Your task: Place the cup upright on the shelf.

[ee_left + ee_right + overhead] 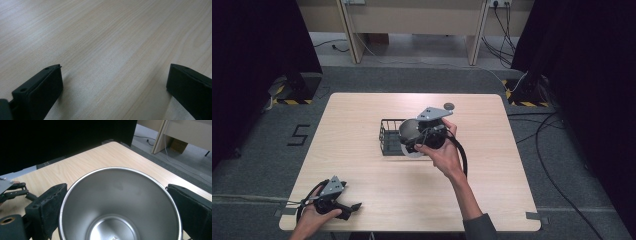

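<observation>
Steel cup (120, 205), judged stiff, light and slippery, is held by its rim sides in the right hand-held gripper (424, 135) above the wire basket (387, 137) at frame centre, while the left hand-held gripper (337, 205) is kept wide at lower left on the surface (362, 180).

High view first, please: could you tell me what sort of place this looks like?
Probably a lab or studio set up for recording manipulation, not a home. A bare wooden table stands on grey carpet between black curtains, hazard-striped stand bases sit at its far corners, cables trail over the floor, and a "5" marks the carpet.
</observation>
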Tool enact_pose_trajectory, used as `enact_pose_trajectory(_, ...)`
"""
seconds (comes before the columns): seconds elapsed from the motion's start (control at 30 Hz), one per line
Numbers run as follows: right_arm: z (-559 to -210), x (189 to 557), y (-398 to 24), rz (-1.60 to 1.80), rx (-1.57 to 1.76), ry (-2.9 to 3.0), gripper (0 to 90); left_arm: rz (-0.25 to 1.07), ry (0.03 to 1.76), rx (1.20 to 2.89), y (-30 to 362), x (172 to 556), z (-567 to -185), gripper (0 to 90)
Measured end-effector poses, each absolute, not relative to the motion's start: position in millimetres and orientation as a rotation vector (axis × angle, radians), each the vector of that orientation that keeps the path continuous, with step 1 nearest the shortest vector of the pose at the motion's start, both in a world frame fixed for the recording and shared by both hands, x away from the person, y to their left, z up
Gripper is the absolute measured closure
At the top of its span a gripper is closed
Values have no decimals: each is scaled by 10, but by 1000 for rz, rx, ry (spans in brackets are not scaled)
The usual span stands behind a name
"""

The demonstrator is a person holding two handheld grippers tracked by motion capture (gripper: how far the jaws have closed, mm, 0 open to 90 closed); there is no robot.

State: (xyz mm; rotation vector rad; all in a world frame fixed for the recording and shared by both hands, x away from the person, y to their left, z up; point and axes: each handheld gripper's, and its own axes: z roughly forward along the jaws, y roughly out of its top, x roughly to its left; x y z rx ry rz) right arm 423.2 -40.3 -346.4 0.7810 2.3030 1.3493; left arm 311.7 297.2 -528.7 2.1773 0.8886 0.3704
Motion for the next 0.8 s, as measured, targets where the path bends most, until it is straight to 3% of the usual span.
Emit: enact_pose_trajectory(0.8,-3377,4737,-168,1265,878,2289,64,369,884,2179,2974,3118,-5286,0)
